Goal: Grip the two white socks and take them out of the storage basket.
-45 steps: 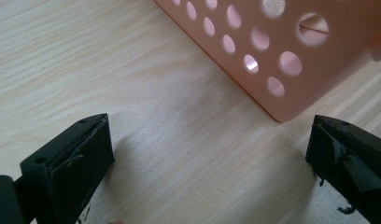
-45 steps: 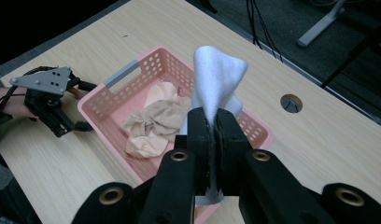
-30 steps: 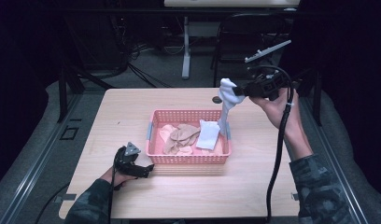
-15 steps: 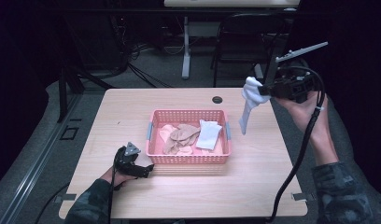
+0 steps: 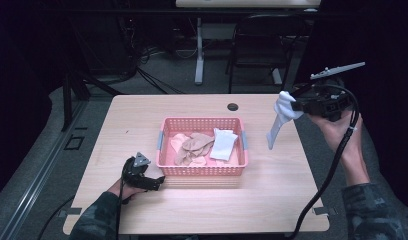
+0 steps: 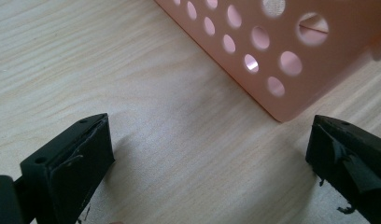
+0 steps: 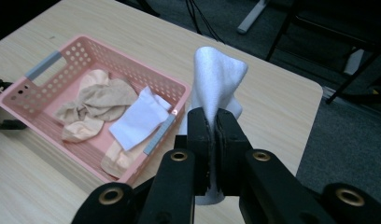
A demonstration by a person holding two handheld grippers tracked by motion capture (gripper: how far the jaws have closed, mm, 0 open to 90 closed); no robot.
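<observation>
The right gripper [image 5: 298, 104] pinches a soft white sock [image 5: 279, 120], hanging limp above the surface's [image 5: 142, 112] right edge. The left gripper [image 6: 209, 158] rests wide open by the perforated pink plastic basket's [image 5: 202, 170] front-left corner, holding nothing.

white sock [image 7: 216, 84] lower end hidden behind jaws, basket [image 6: 291, 56] cut off by top edge

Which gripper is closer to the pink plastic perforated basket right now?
Left. The left gripper rests open on the table at the pink basket's near left corner; the right gripper holds a white sock beyond its right end.
</observation>
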